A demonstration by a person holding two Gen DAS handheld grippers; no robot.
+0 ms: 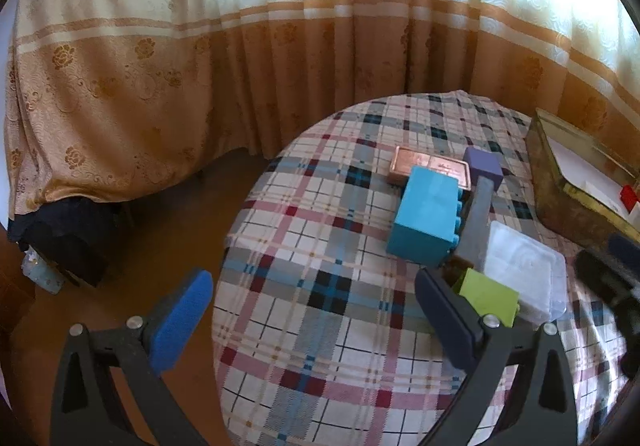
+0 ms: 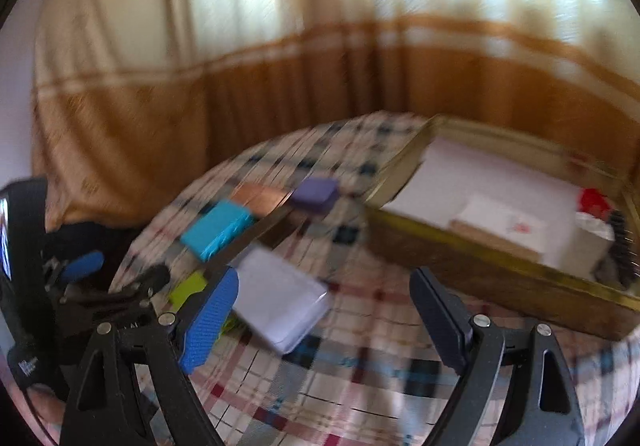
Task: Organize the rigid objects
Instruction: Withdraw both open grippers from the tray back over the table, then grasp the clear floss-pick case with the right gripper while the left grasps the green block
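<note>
A cluster of rigid objects lies on the plaid table (image 1: pixel 320 246): a blue block (image 1: pixel 430 218), a purple block (image 1: pixel 482 166), a copper tin (image 1: pixel 428 166), a grey bar (image 1: pixel 476 222), a clear plastic box (image 1: pixel 524 274) and a green block (image 1: pixel 490 296). My left gripper (image 1: pixel 316 320) is open over the table's left part; its right finger sits just beside the green block. In the blurred right wrist view my right gripper (image 2: pixel 324 320) is open above the cloth. The clear plastic box (image 2: pixel 280 302) lies near its left pad, not pressed.
An open golden box (image 1: pixel 576 182) (image 2: pixel 500 274) stands at the table's right, holding white paper, a red item (image 2: pixel 596 200) and a dark brush-like thing (image 2: pixel 622 246). Curtains hang behind. The table edge drops to a brown floor (image 1: pixel 160 246) on the left.
</note>
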